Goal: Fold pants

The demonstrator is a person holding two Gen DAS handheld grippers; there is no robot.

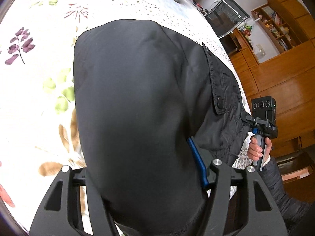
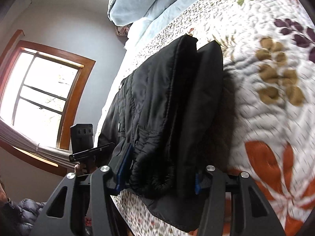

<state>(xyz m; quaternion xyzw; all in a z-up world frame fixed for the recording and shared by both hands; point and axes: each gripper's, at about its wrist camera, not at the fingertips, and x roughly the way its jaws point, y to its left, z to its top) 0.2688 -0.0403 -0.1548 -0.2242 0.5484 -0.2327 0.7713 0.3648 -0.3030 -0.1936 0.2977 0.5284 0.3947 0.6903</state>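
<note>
On bed: black pants (image 1: 137, 98) lifted above the floral quilt (image 1: 39, 78)
Left gripper (image 1: 145, 177): clamped on pants
Right gripper (image 2: 159, 177): clamped on the waistband bundle
Progress: layers doubled; judged mid-fold, laying flat remains

left gripper (image 1: 137, 177): clamped on cloth | right gripper (image 2: 157, 179): clamped on cloth

left wrist: close over the pants (image 1: 133, 106), facing along the bed (image 1: 39, 78) | right wrist: close beside them | shared: pants, bed
</note>
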